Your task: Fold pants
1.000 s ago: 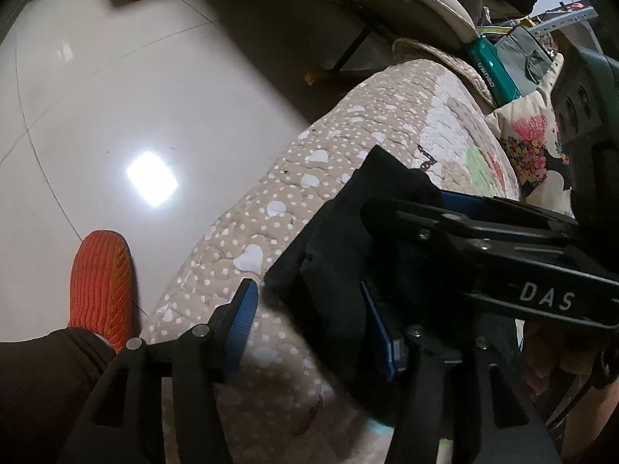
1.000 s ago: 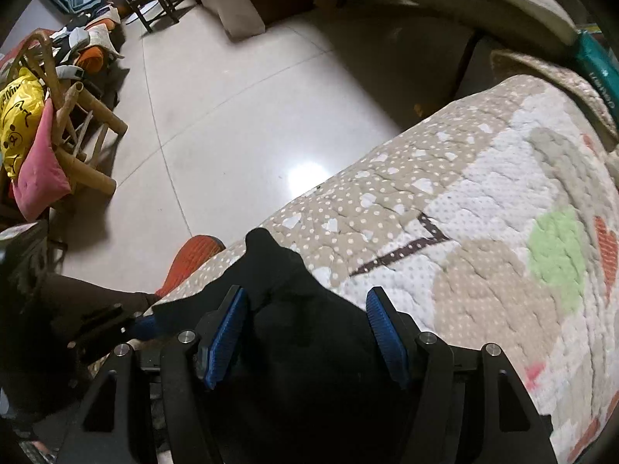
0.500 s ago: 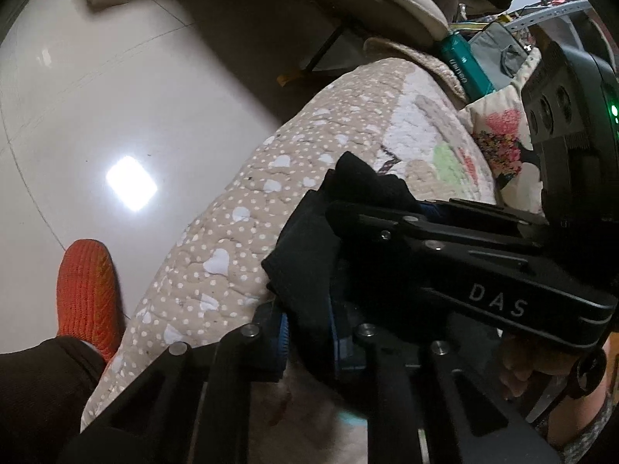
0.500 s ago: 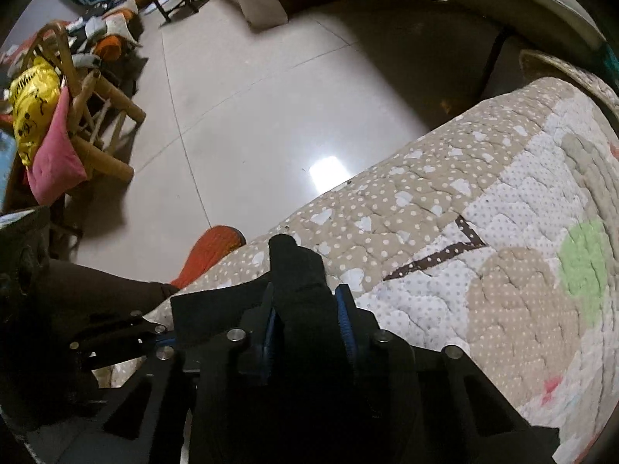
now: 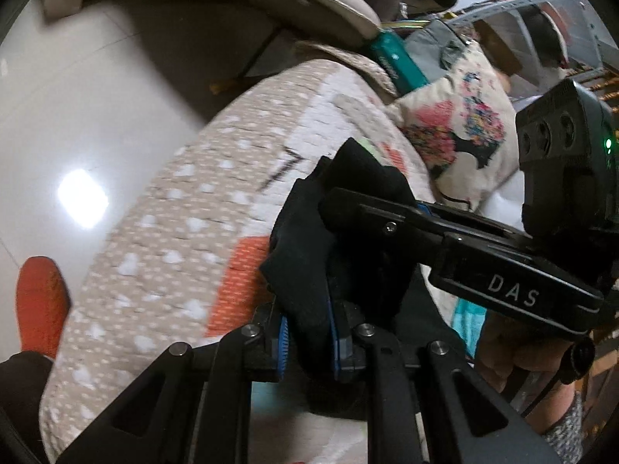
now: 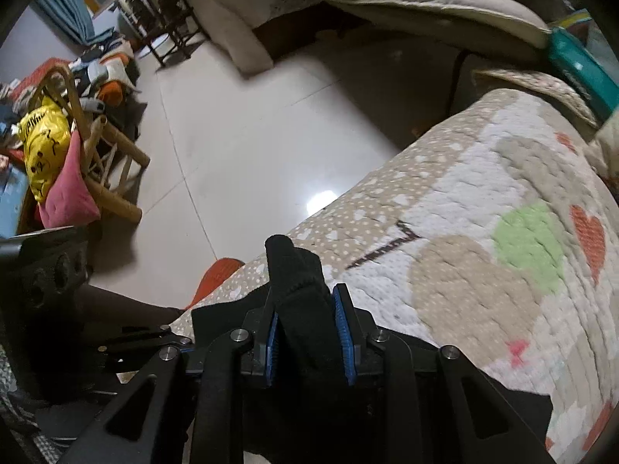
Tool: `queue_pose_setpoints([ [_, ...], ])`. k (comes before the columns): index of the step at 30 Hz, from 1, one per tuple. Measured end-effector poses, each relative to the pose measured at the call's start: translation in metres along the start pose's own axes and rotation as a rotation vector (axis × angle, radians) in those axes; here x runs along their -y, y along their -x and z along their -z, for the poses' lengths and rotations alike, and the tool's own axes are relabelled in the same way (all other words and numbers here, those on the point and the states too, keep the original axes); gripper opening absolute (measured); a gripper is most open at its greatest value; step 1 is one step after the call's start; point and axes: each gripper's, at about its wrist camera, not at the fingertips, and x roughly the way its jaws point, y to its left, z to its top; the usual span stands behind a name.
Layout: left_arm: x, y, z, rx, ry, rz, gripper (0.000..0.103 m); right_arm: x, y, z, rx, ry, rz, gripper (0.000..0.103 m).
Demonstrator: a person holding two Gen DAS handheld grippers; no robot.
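Right now both of your claws are clamped on the black pants, and that shared grip is what the next move turns on. Nearest you, in the left wrist view, the left claw (image 5: 307, 342) has its blue pads (image 5: 333, 332) pressed together on a thick bunch of the pants (image 5: 309, 255), with the cloth standing up and forward out of the jaws. The right claw's body crosses just beyond it from your right, so the two grips sit close beside each other on the same bunched end.

In the right wrist view, the right claw (image 6: 309, 338) is likewise closed on a doubled strip of the pants (image 6: 296, 270), which pokes straight ahead along the fingers. More black cloth spreads under and behind the claw toward you, so the garment's bulk lies below and back from both grips; its full long axis is hidden.

Beyond the cloth lies the quilted cover (image 6: 464, 263), a dotted beige border with white patchwork and hearts, running away ahead and to your right. I judge that is the free surface to lay the fold on. Neither claw is clearly nearer to it.

To the left the quilt drops off to the tiled floor (image 6: 251, 147), so keep the pants over the quilt, away from that edge.
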Motion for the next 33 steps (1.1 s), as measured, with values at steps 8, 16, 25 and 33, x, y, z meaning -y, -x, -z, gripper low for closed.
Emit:
queue_pose_setpoints([
  [8,0.041,-0.02,0.016,-0.045,-0.089,0.054,0.016,0.033,0.032,0.03,0.076,-0.111,-0.005,0.028],
  [16,0.078,-0.047,0.044,-0.126,-0.201,0.067,0.016,0.079,0.054,0.081,0.146,-0.26,-0.026,0.028],
  [25,0.117,-0.08,0.08,-0.221,-0.416,0.065,0.037,0.125,0.063,0.148,0.227,-0.461,-0.081,0.029],
  [33,0.145,-0.076,0.109,-0.306,-0.581,0.138,0.063,0.158,0.081,0.212,0.309,-0.68,-0.022,0.055],
])
